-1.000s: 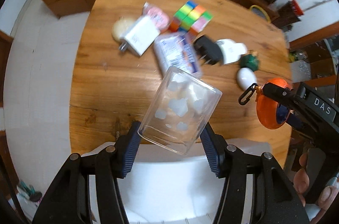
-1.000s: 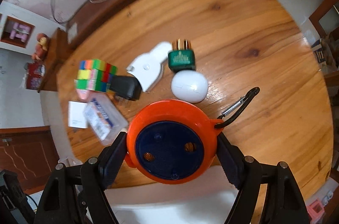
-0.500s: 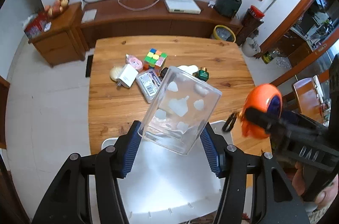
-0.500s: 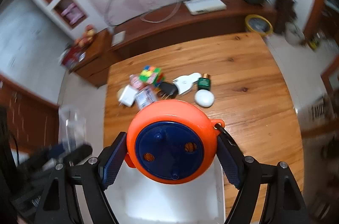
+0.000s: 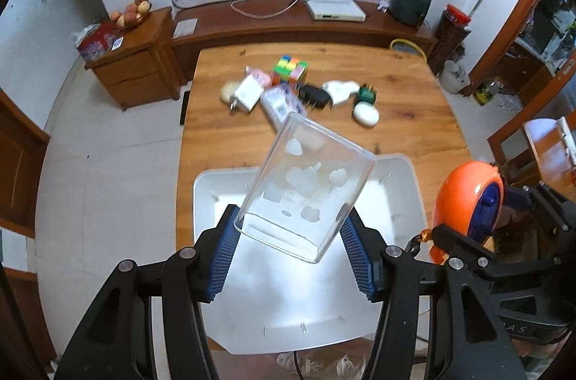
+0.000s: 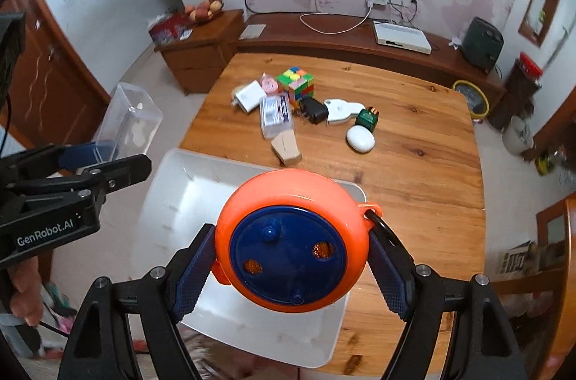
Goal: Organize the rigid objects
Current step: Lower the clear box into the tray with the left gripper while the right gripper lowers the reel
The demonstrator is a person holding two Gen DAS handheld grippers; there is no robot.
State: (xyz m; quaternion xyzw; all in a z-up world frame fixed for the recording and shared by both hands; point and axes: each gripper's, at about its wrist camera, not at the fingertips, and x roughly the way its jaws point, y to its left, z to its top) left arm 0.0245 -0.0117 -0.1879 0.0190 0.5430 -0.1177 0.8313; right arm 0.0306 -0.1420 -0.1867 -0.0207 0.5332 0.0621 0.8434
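- Two grippers hang above the white bin (image 5: 403,200) at the worktop's (image 6: 414,142) near edge.
- Left gripper (image 5: 291,250): fingers clamp a clear plastic box (image 5: 306,189).
- Right gripper (image 6: 291,268): fingers clamp an orange round reel (image 6: 291,239).
- Several items cluster toward the worktop's far edge.

Both wrist fisheyes are held high and pitched steeply down over the near end of the wooden table (image 5: 414,113). Shared in both views: white tray (image 5: 403,200) (image 6: 172,185), clutter, TV wall. Each neighbouring gripper is caught at frame edge.

"GenRobot.AI" stands in white on the black body of the left tool (image 6: 104,164).
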